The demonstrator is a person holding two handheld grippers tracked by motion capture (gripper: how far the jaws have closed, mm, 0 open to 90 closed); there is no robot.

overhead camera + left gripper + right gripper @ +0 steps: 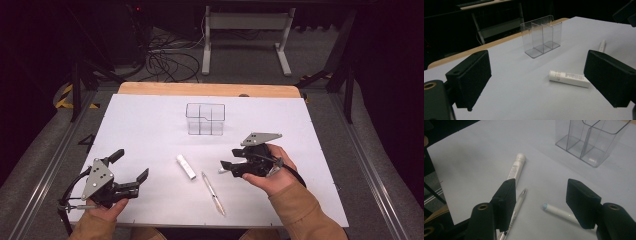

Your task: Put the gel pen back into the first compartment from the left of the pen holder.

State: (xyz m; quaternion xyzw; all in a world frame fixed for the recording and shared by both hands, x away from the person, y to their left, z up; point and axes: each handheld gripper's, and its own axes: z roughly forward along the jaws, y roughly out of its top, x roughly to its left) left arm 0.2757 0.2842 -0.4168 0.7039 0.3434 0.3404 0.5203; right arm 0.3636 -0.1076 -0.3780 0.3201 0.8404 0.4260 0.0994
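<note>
A clear plastic organizer [205, 119] with several compartments stands upright at the table's middle back; it also appears as the organizer [541, 36] [591, 140]. A white tube [185, 166] [569, 78] [516, 168] lies flat in front of it. Beside the tube lies a slim pen [213, 193] [517, 205]. A white marker [559, 212] with a pale blue tip rests between and below my right gripper's jaws. My right gripper [231, 159] [540, 200] is open just above it. My left gripper [131, 165] [536, 82] is open at the front left, holding nothing.
The white table top [150, 125] has a wooden strip [210, 89] along its far edge. Beyond it stand a white desk frame [245, 35] and loose cables [170, 60] on the floor. Metal rails [55, 155] run along both sides of the table.
</note>
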